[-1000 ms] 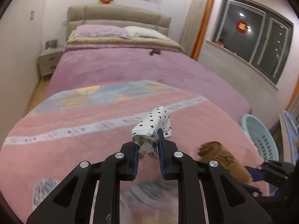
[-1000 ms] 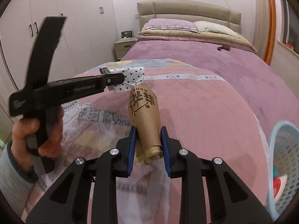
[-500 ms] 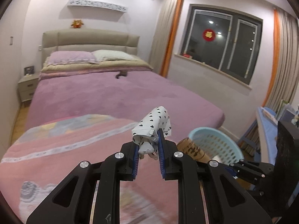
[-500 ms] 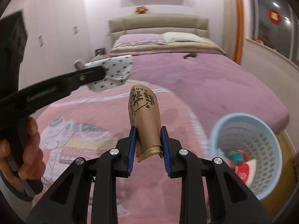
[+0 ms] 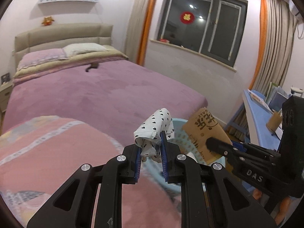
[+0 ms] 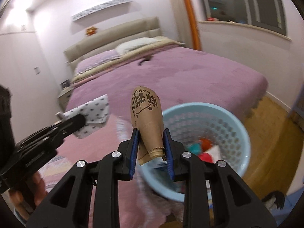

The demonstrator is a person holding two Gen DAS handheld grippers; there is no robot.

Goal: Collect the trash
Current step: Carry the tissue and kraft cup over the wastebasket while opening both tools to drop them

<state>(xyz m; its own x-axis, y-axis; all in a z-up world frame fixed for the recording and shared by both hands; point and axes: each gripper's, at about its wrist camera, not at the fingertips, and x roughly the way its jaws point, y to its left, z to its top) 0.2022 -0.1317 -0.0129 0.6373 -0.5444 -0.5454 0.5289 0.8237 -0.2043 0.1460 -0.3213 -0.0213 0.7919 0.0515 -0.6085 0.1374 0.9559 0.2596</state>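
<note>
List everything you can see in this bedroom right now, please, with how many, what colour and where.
paper wrapper: one, white with black hearts, in left gripper
paper cup: one, brown, squashed, in right gripper
basket: one, light blue, on floor by bed, trash inside
bed: one, purple cover, pink blanket at its foot
pillows: two, purple and cream, by headboard
window: one, dark, red sticker
desk: one, blue, right edge
left gripper: black, shut on wrapper
right gripper: black, shut on cup
</note>
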